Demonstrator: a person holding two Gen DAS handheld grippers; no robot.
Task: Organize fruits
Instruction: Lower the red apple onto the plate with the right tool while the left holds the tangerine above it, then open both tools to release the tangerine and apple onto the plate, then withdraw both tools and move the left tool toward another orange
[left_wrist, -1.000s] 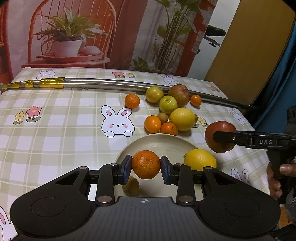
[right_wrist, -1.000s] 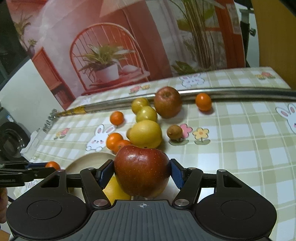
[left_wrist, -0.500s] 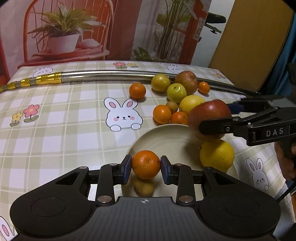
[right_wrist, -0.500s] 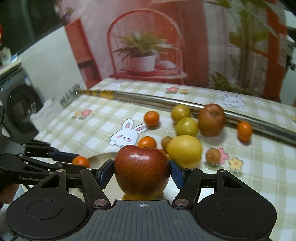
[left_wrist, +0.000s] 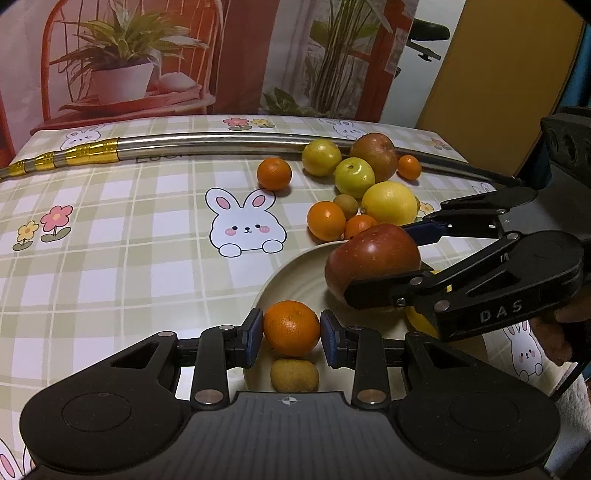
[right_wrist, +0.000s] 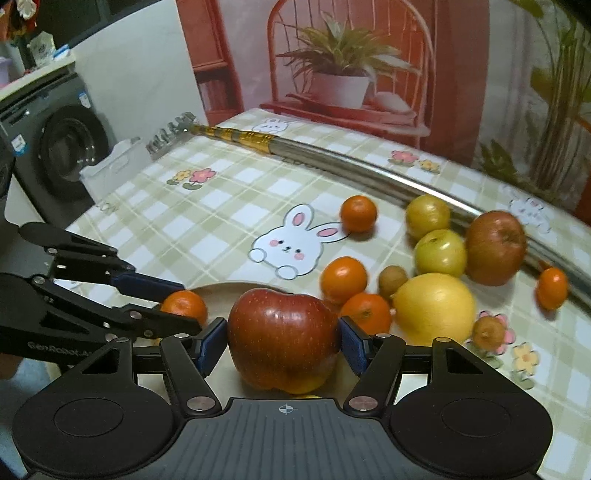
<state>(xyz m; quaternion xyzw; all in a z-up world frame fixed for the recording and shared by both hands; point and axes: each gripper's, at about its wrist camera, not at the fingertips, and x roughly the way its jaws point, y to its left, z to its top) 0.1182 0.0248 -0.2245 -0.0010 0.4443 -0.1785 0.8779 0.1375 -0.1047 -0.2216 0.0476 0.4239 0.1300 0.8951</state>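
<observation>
Fruits (left_wrist: 384, 201) dot our rabbit-print checked counter (left_wrist: 129, 240); our left fingers (left_wrist: 254, 341) clamp an orange (left_wrist: 291, 328), right fingers (right_wrist: 212, 345) an apple (right_wrist: 282, 338).

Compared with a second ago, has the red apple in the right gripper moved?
Yes. In the left wrist view, the red apple held by the right gripper has travelled leftward from beyond the beige plate's right edge to above the plate.
</observation>
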